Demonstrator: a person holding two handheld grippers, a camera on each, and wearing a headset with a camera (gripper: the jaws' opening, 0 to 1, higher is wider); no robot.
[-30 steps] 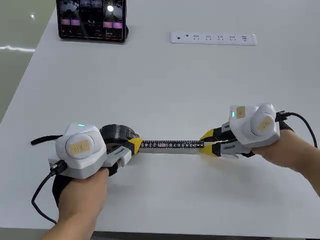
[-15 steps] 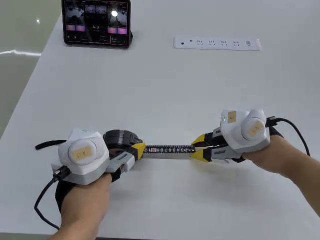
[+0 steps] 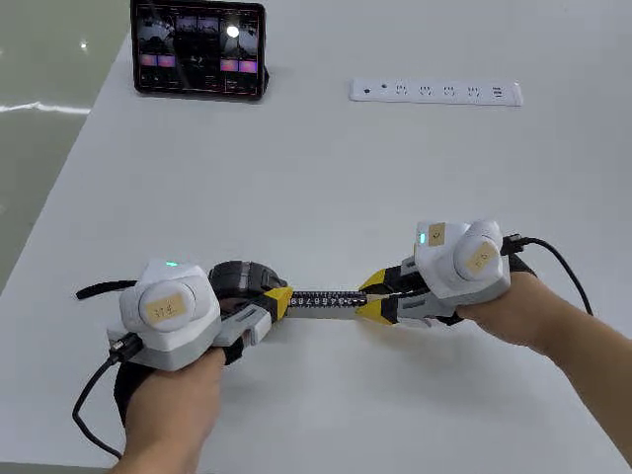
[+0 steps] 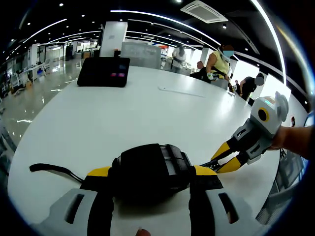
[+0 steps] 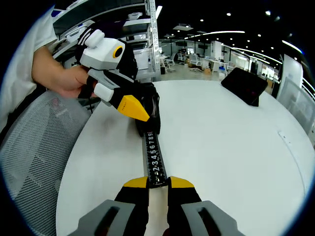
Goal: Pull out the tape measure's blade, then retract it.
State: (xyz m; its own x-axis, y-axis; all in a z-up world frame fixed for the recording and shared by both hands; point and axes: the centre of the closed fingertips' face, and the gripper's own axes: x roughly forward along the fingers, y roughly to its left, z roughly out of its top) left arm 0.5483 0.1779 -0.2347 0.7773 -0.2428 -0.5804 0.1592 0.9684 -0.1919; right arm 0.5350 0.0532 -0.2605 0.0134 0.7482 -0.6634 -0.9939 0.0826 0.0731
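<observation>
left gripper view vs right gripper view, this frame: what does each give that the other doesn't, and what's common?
Left gripper view's own: the tape measure case from behind, clamped by the left gripper, its wrist strap lying on the table, a power strip, and the right gripper from outside.
Right gripper view's own: the printed numbers on the blade, its tip pinched in the right jaws, and a mesh chair.
Shared: case, table, tablet.

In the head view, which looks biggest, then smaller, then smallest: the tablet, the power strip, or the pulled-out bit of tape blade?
1. tablet
2. power strip, long but thin
3. blade, just the short stretch showing

The tablet and the strip lie farther from the camera, so this order is safe.
</observation>
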